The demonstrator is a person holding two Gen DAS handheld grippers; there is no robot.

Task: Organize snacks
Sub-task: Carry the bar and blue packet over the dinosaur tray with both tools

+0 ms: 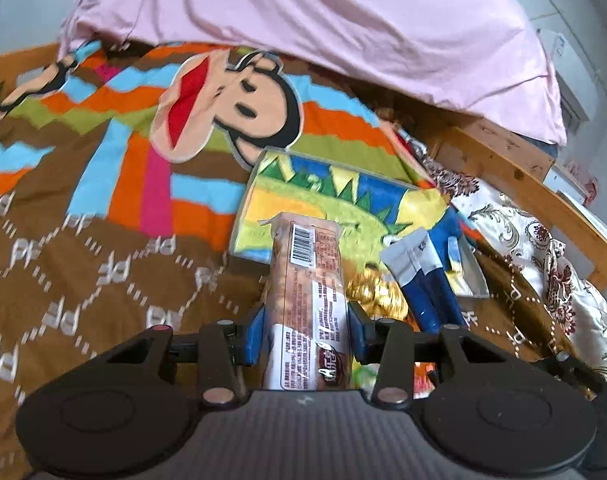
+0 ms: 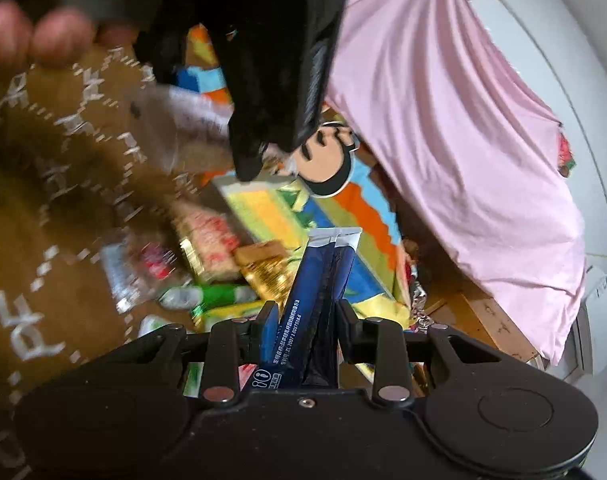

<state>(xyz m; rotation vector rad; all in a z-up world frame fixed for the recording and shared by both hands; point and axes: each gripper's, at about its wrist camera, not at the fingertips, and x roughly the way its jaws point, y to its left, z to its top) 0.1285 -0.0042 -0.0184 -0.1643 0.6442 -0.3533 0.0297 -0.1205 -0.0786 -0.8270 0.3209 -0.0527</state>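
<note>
left gripper (image 1: 307, 320) clamped on a long brown snack pack (image 1: 309, 288), blue pads pressing both long sides, barcode end pointing away from the camera, white-label end near the gripper body. pack sits raised over the blanket (image 1: 83, 240), a brown one with white lettering and bright stripes plus a cartoon face (image 1: 227, 108) further off.

past the pack lies a flat colourful box (image 1: 327, 204), yellow, green and blue print, resting on the blanket. right of the brown pack, a gold foil snack (image 1: 377, 292) and a dark blue sachet (image 1: 423, 280) with a silver-white top end; the sachet leans across the box's near right corner. pink sheet (image 1: 343, 20) hangs over the far side. wooden bed rail (image 1: 503, 160) and floral cloth (image 1: 523, 240) on the right.

right gripper (image 2: 303, 320) narrow, clamped on the dark blue sachet (image 2: 323, 276), silver end pointing away, white print along its near half. the left-hand tool (image 2: 271, 60) shows as a black blur at top centre, a hand (image 2: 35, 36) blurred at top left.

snack pile left of the sachet in the right wrist view: gold foil snack (image 2: 267, 276), red-and-white wrapper (image 2: 211, 244), green pack (image 2: 215, 296), a clear wrapper (image 2: 131, 276), all blurred, all on the blanket (image 2: 63, 160). colourful box (image 2: 263, 208) lies beyond the pile. pink sheet (image 2: 443, 120) on the right.
</note>
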